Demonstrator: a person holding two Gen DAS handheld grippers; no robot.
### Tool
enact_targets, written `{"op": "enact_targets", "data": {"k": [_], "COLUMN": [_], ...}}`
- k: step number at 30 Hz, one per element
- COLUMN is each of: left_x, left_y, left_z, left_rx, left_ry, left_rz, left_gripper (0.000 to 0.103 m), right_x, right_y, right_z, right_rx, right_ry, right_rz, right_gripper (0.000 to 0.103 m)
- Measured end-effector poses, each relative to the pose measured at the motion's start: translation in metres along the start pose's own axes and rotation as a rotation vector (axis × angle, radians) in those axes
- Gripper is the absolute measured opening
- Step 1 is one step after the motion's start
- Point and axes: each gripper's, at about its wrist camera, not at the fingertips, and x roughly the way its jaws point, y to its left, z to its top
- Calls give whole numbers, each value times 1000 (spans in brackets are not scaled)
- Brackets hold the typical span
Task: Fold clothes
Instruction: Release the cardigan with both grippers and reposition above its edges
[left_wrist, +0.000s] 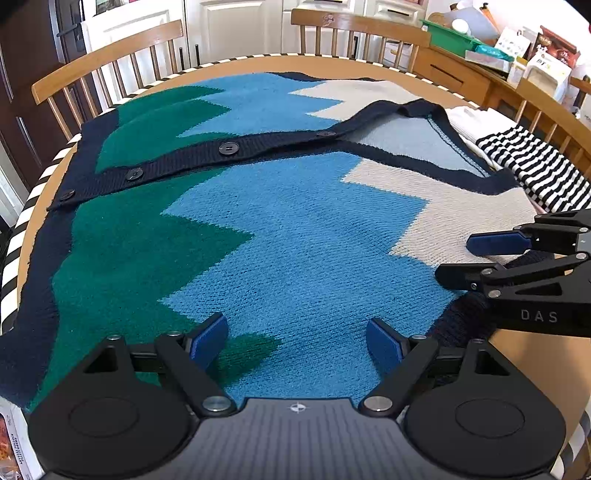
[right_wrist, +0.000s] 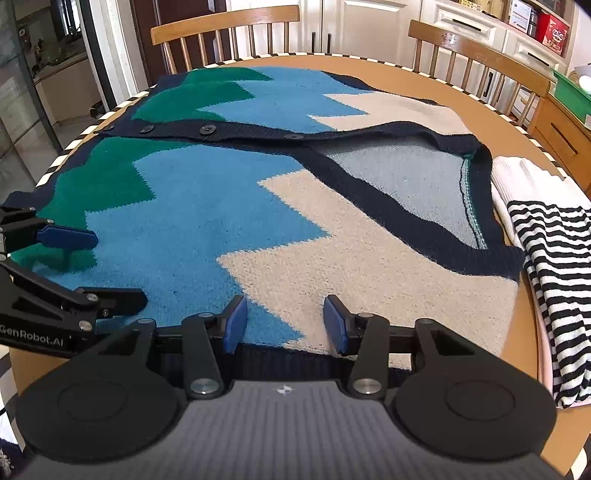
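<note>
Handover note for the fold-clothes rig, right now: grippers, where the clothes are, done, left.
Left gripper: open, holding nothing, over the near edge of the cardigan, blue-green part.
Right gripper: open, holding nothing, over the near edge at the cream-blue part.
Cardigan: spread flat on the round table, buttoned, collar toward the right, no body fold yet. Sleeves are not clearly in view.
Striped garment and white garment: lying at the table's right edge beside the collar, apparently already folded.
Left to do: probably grip the near edge with both grippers and fold the cardigan.
</note>
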Motion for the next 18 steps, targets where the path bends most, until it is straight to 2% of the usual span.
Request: {"op": "enact_targets", "data": {"k": [18], "left_x": [0], "left_y": [-2], "left_z": [-2], "left_rx": [1], "left_ry": [-11], "left_rz": [6], "left_gripper": [84], "right_x": [-2], "right_y": [1], "right_z": [-4], "right_rx": [-2], "right_ry": [-17], "right_rz": [-3], "right_gripper": [48]}}
